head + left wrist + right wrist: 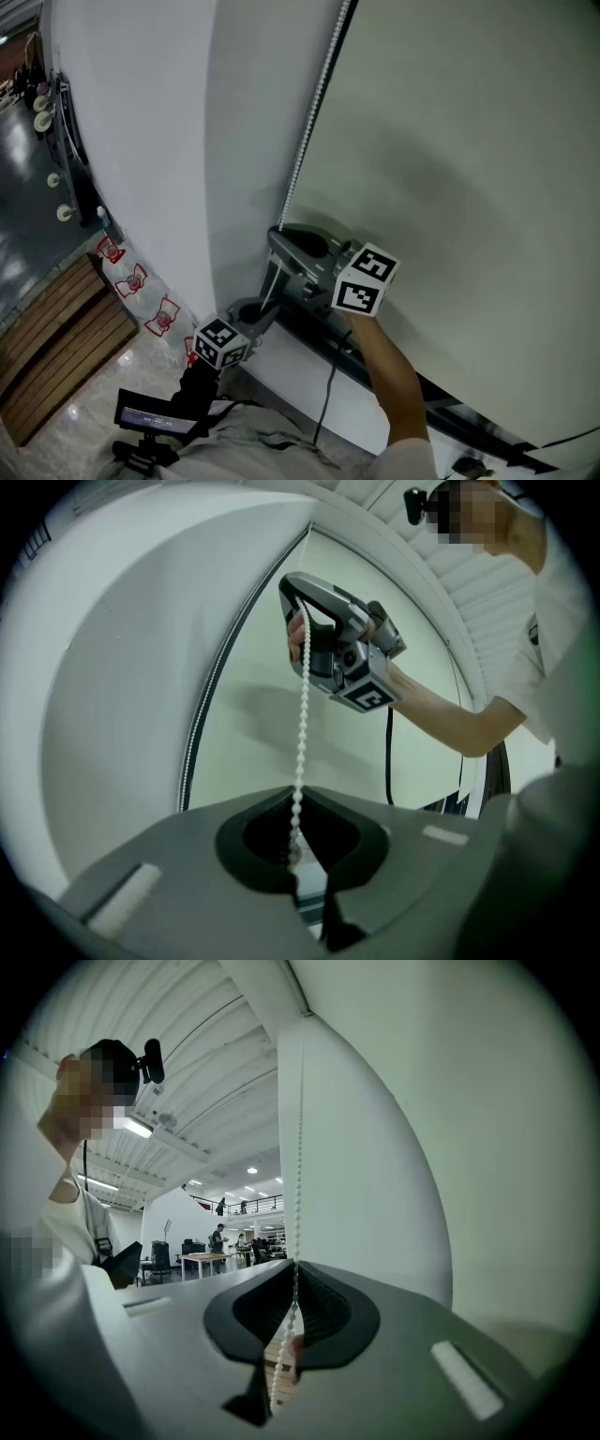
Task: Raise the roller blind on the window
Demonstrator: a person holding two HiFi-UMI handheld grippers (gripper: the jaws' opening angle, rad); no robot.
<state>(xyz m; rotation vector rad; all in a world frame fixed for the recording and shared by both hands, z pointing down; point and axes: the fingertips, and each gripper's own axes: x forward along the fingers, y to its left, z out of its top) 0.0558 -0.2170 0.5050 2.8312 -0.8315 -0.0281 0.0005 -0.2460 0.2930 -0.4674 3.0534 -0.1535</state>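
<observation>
1. Your left gripper [298, 799] is pressed together on the chain [302, 724]. The beads pass between its tips and down into the hollow behind them.
2. Your right gripper [295, 1271] is also pinched shut on the chain. It grips the same strand, higher up than the left.
3. Between the two grippers the chain runs in a nearly straight line.
4. Above your right gripper the chain climbs along the left edge of the blind [469, 169] and out of the top of the head view.
5. In the left gripper view a second beaded strand [212, 684] runs up that same edge, off to the left of the held one.
6. The blind is down. Its pale sheet fills the space right of the chain, reaching a dark frame [441, 405] at the bottom.
7. Left of the chain stands a white wall [141, 141], with wooden slats [56, 347] on the floor below it.
</observation>
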